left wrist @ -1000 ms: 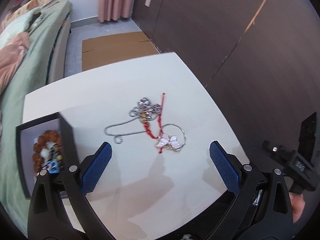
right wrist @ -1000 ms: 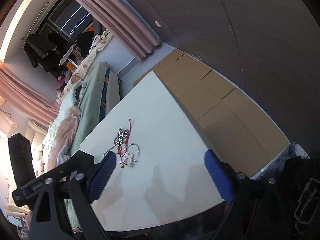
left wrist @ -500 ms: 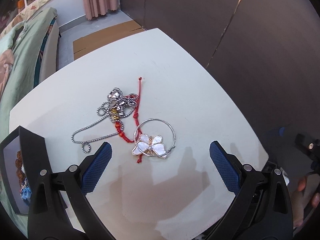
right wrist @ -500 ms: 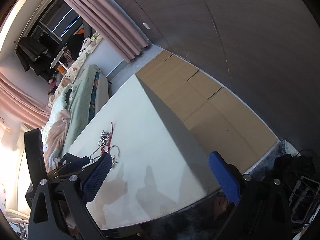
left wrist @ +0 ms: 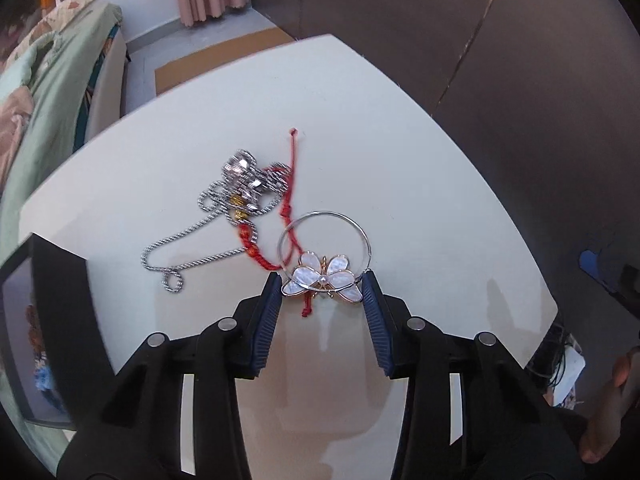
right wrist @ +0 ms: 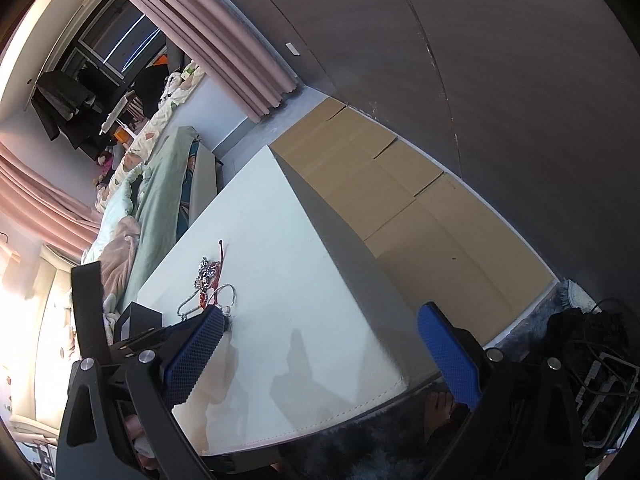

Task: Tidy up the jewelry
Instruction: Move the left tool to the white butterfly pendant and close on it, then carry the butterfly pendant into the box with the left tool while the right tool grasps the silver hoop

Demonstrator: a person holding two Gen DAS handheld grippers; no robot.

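Observation:
A pile of jewelry lies on the white table (left wrist: pixel 420 168): a silver hoop bracelet with a pearly butterfly charm (left wrist: pixel 322 274), a red cord bracelet (left wrist: pixel 288 200) and a silver rope chain (left wrist: pixel 224 216). My left gripper (left wrist: pixel 322 284) has narrowed around the butterfly charm, its blue pads (left wrist: pixel 270 304) touching or nearly touching the charm's two sides. My right gripper (right wrist: pixel 320 344) is open and empty, held above the table's near edge, to the right of the pile (right wrist: pixel 208 280).
A black jewelry box (left wrist: pixel 36 320) with a beaded bracelet inside stands open at the table's left edge; it also shows in the right wrist view (right wrist: pixel 136 320). A bed with green bedding (left wrist: pixel 48 80) lies left. Cardboard (right wrist: pixel 400 200) covers the floor beyond.
My left gripper has moved forward and down to the butterfly charm and its jaws have closed in from wide open to the charm's width. My right gripper has drifted slightly, still open.

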